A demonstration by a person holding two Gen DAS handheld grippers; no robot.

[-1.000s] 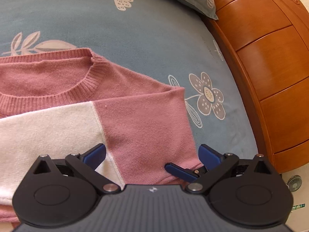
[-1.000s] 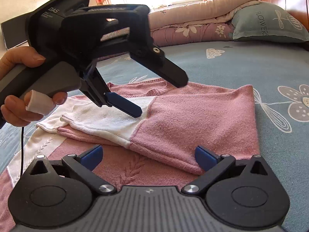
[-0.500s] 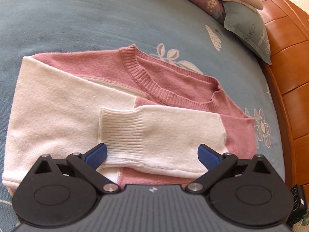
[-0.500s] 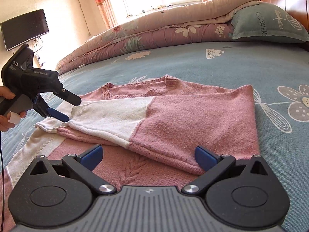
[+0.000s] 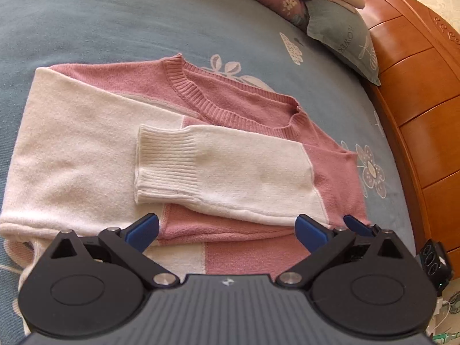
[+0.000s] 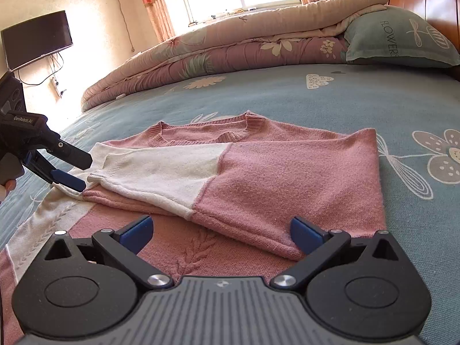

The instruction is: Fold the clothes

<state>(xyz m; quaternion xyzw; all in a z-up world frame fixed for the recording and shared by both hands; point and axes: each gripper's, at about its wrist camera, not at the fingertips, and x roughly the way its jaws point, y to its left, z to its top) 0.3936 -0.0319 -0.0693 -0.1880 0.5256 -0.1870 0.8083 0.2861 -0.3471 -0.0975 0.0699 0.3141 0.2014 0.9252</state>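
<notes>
A pink and white knit sweater [image 5: 230, 155] [image 6: 258, 178] lies flat on the blue flowered bedsheet [image 5: 115, 23], neckline toward the pillow. Both sleeves are folded across its chest, and the white ribbed cuff [image 5: 166, 164] lies on top. My left gripper [image 5: 227, 230] hangs open above the sweater's lower part with nothing between its fingers. In the right wrist view the left gripper [image 6: 79, 172] sits open at the sweater's left edge, by the cuff. My right gripper [image 6: 221, 233] is open low over the pink front, near the folded sleeve's edge, holding nothing.
A grey-green pillow [image 5: 342, 31] and a rolled flowered quilt [image 6: 244, 46] lie at the head of the bed. The wooden headboard [image 5: 417, 100] runs along the right side. A wall TV [image 6: 34, 40] hangs at the far left. A hand [image 6: 7, 185] holds the left gripper.
The left gripper has pulled back from over the white sleeve to the sweater's left edge, and its view now takes in the whole sweater. The right gripper has stayed put.
</notes>
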